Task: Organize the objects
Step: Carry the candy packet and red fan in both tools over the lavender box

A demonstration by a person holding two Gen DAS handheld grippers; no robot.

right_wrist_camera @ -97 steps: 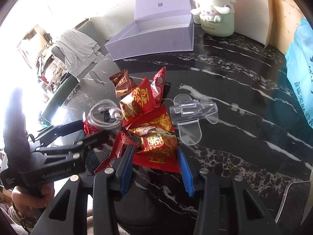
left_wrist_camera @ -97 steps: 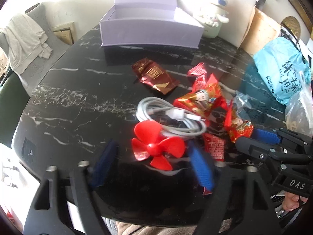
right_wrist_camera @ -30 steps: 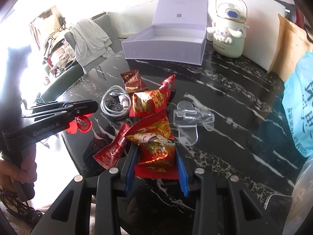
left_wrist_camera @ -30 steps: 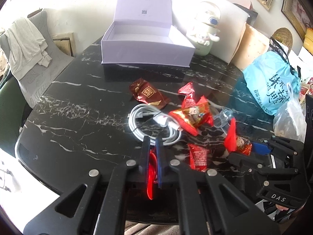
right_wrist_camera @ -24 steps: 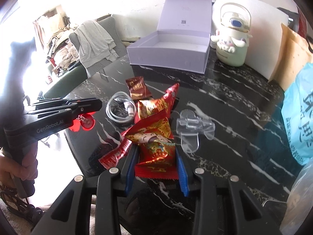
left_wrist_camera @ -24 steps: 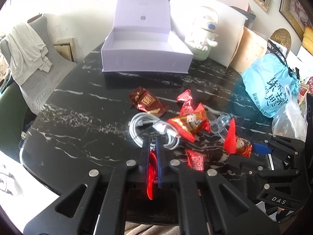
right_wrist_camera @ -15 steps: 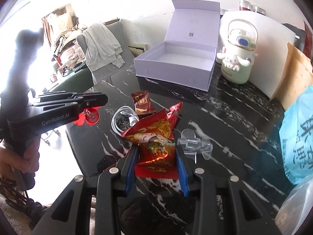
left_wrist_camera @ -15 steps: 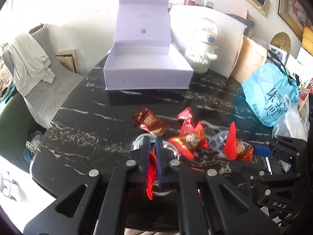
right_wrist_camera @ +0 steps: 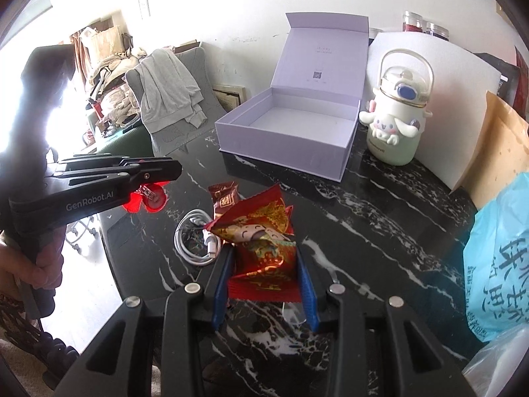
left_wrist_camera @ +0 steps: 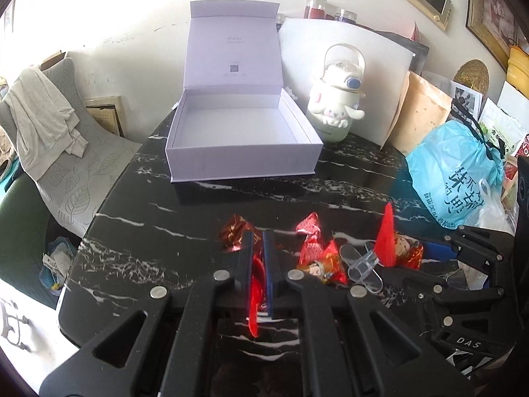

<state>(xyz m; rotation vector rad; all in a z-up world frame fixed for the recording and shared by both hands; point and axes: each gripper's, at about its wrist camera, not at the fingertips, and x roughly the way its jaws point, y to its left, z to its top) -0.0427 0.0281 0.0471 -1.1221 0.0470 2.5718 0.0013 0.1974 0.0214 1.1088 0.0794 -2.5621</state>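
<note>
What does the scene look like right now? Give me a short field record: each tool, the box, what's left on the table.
left tool: shut on red propeller, lifted
right tool: shut on red snack packet, lifted
lavender box: lid open, empty inside
left on table: white cable, brown packet, clear plastic piece, more red packets
beside box: white character bottle
</note>
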